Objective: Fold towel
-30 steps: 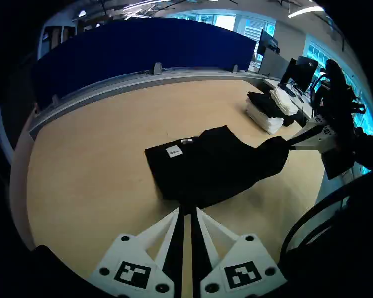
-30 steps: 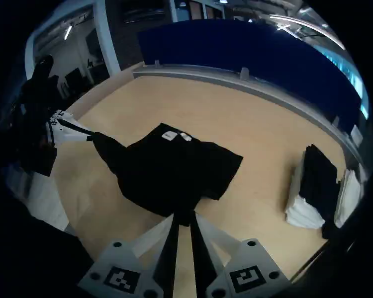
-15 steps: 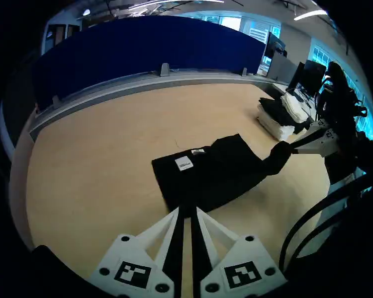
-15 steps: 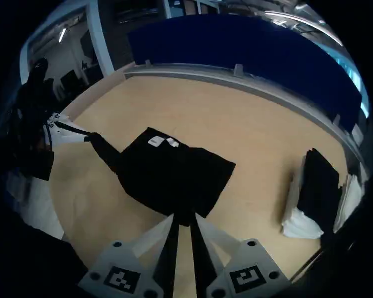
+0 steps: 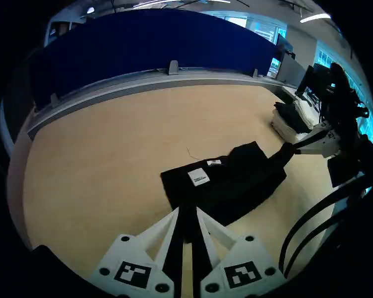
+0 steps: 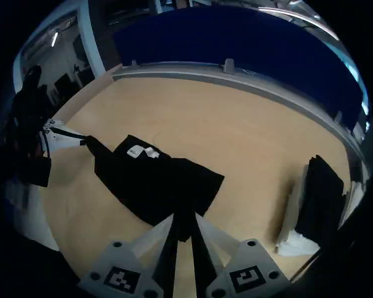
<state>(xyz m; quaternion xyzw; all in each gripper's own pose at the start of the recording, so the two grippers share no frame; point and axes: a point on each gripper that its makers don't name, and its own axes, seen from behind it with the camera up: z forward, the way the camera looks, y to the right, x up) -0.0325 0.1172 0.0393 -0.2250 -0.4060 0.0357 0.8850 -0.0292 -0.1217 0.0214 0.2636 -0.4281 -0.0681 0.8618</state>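
"Black cloth on pale wood. Is that the towel (image 5: pixel 231 179) they mean to fold?"

"That's it. It lies toward the near side of the table (image 5: pixel 102 149), mostly flat, with its white tags (image 5: pixel 199 176) facing up."

"And the tools?"

"Each has a corner. The left gripper (image 5: pixel 188 212) has its fingers pressed together on the cloth, and the right gripper (image 6: pixel 185 221) pinches another corner the same way."

"Why both at once?"

"My guess is it's to keep that edge taut and square, so it can be carried over and the fold lands even. The held corners look slightly lifted, while the rest rests on the wood."

"And the room?"

"It's an office. A blue partition (image 5: pixel 151 44) runs along the table's far side. A stack of folded towels (image 6: pixel 318 198), dark on white, sits well apart at the table's end."
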